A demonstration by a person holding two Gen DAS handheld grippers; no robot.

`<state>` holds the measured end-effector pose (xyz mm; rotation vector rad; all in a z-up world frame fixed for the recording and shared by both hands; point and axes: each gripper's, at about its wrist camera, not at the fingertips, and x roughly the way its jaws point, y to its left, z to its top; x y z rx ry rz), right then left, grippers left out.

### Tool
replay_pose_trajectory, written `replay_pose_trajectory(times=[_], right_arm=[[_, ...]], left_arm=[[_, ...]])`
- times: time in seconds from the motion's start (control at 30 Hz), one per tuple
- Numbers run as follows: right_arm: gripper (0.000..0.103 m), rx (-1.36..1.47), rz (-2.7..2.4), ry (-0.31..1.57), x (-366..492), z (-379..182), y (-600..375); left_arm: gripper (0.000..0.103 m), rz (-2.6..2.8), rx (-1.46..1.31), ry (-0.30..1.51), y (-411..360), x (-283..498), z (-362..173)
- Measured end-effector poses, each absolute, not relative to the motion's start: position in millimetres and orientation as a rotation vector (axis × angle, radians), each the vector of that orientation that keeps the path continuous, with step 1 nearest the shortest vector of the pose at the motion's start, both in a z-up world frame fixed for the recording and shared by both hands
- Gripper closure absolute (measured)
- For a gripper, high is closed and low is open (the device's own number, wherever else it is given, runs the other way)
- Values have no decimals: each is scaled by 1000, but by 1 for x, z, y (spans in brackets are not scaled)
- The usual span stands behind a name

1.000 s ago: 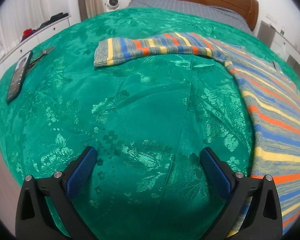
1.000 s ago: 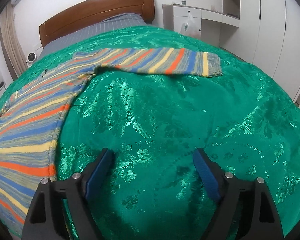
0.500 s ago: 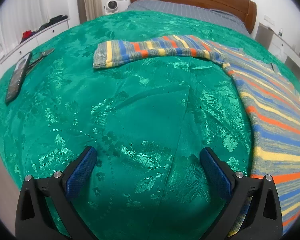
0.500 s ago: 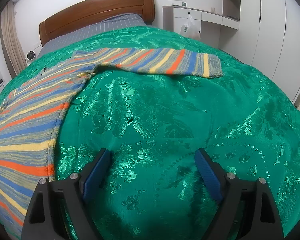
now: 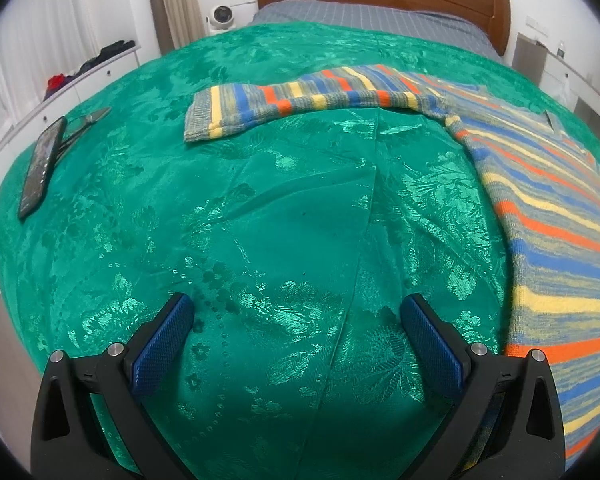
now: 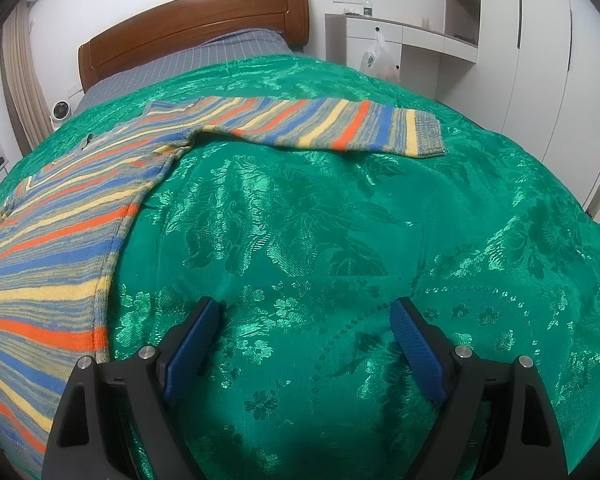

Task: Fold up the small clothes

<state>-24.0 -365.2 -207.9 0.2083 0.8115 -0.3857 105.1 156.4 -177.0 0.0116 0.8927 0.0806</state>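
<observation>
A striped sweater (image 5: 548, 200) lies flat on the bed's green floral bedspread (image 5: 260, 220), sleeves stretched sideways, collar toward the wooden headboard (image 6: 196, 20). Left claw (image 5: 296, 312) and right claw (image 6: 304, 312) hover wide, empty (a phone (image 5: 42, 164) lies at the bedspread's left edge).

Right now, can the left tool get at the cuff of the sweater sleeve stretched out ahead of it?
Probably yes. The left tool is open and empty, and only bare green bedspread lies between it and the sleeve cuff. The phone sits well off to the side.
</observation>
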Motion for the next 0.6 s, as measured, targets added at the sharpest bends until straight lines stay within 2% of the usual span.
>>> replay_pose_trajectory(times=[0.6], right_arm=[[15, 206, -389, 810, -25, -208, -365]], left_arm=[[0, 87, 8, 891, 156, 105, -177]])
